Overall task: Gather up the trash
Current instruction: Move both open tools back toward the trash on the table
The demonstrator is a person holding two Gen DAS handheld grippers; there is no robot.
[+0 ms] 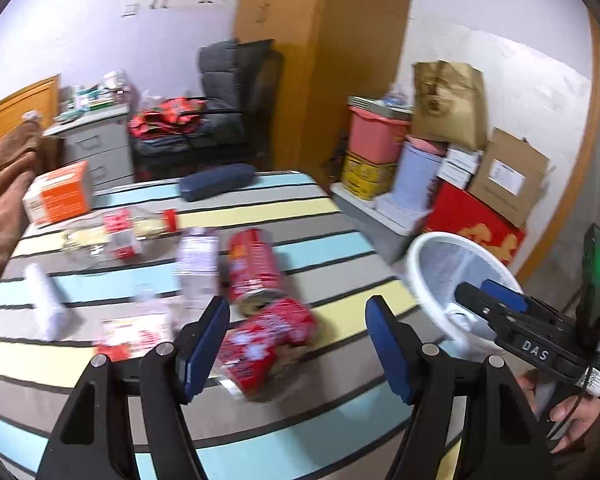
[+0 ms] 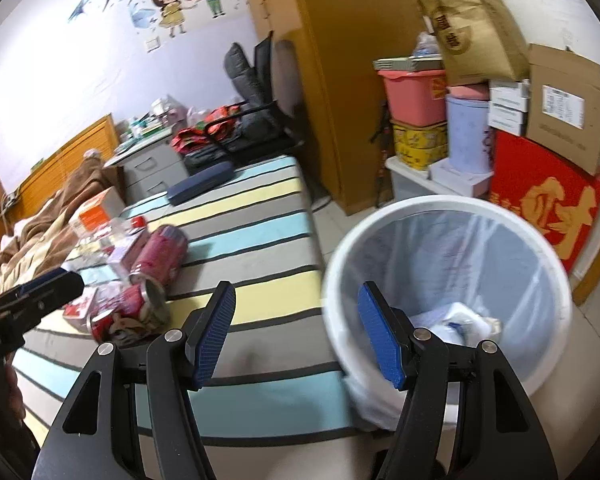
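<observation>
Two crushed red cans lie on the striped bed (image 1: 308,208): the nearer can (image 1: 268,336) just beyond my left gripper (image 1: 298,332), the farther can (image 1: 252,268) behind it. My left gripper is open, and its pads do not press on anything. A clear plastic bottle (image 1: 198,268) and red-and-white wrappers (image 1: 136,328) lie to the left. The white bin (image 2: 328,288) with a clear bag stands beside the bed, with crumpled white trash (image 2: 460,320) inside. My right gripper (image 2: 296,312) is open and empty, at the bin's near rim. The cans (image 2: 156,264) also show in the right wrist view.
An orange box (image 1: 60,196) and a dark blue case (image 1: 218,186) lie farther back on the bed. A brown blanket (image 1: 4,184) covers the left side. Stacked boxes, a pink tub (image 2: 416,96) and a red board (image 2: 540,200) crowd the wall behind the bin.
</observation>
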